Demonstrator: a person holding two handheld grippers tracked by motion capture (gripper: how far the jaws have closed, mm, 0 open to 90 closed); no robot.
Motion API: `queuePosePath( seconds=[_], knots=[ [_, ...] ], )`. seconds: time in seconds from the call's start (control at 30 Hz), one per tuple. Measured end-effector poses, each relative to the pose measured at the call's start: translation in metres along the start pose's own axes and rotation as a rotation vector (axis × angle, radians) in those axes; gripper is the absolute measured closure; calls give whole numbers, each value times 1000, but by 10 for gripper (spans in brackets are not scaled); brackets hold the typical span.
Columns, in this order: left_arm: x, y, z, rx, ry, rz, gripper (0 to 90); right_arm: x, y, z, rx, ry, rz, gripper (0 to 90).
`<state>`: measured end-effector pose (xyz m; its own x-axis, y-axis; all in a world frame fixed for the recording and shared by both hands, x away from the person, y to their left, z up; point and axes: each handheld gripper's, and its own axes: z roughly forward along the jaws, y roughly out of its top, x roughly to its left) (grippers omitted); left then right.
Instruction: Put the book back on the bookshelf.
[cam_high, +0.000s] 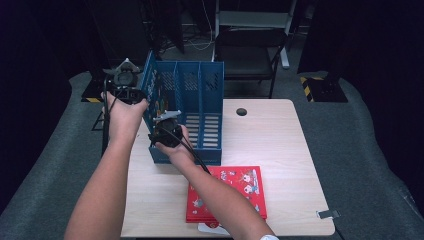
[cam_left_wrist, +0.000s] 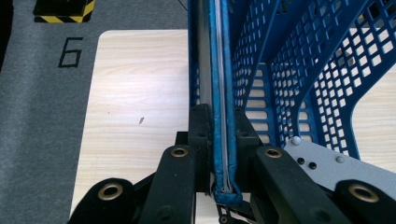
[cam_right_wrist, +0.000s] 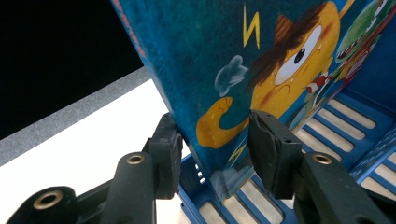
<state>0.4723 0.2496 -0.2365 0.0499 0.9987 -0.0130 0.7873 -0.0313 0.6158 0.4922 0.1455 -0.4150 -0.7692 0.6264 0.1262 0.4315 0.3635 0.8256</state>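
Observation:
A blue file rack (cam_high: 210, 85) with slotted compartments stands on the pale wooden table (cam_high: 280, 150). A thin blue picture book (cam_high: 159, 104) with a cartoon cover stands tilted in its leftmost compartment. My left gripper (cam_high: 136, 92) is at the rack's far left top corner, shut on the book's upper edge (cam_left_wrist: 223, 140), its jaws pressed on both sides (cam_left_wrist: 223, 116). My right gripper (cam_high: 162, 132) is low at the rack's near left end. Its jaws stand apart with the book's lower corner (cam_right_wrist: 224, 154) between them (cam_right_wrist: 215, 135), and no clear pinch shows.
A red picture book (cam_high: 235, 187) lies flat on the table's front, right of my right forearm. A round cable hole (cam_high: 241, 111) sits behind the rack's right side. A small metal clip (cam_high: 327, 214) hangs at the front right edge. A dark chair (cam_high: 250, 50) stands beyond the table.

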Motion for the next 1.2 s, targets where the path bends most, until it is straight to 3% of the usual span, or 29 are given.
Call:
queuePosePath(
  seconds=[0.03, 0.47, 0.6, 1.17, 1.2],
  knots=[
    [-1, -1, 1, -3, 2, -16, 825, 0, 0, 0, 10, 2, 3, 551],
    [4, -4, 10, -3, -11, -15, 824, -2, -1, 3, 24, 6, 8, 551],
    [4, -5, 12, 1, -12, -13, 824, -4, -2, 4, 13, -11, -13, 551],
    [7, -7, 22, -13, -17, -23, 824, -4, 0, 6, 6, 0, 9, 552],
    [8, -7, 22, -18, -19, -23, 823, -5, 0, 6, 0, -3, -8, 552]
  ],
)
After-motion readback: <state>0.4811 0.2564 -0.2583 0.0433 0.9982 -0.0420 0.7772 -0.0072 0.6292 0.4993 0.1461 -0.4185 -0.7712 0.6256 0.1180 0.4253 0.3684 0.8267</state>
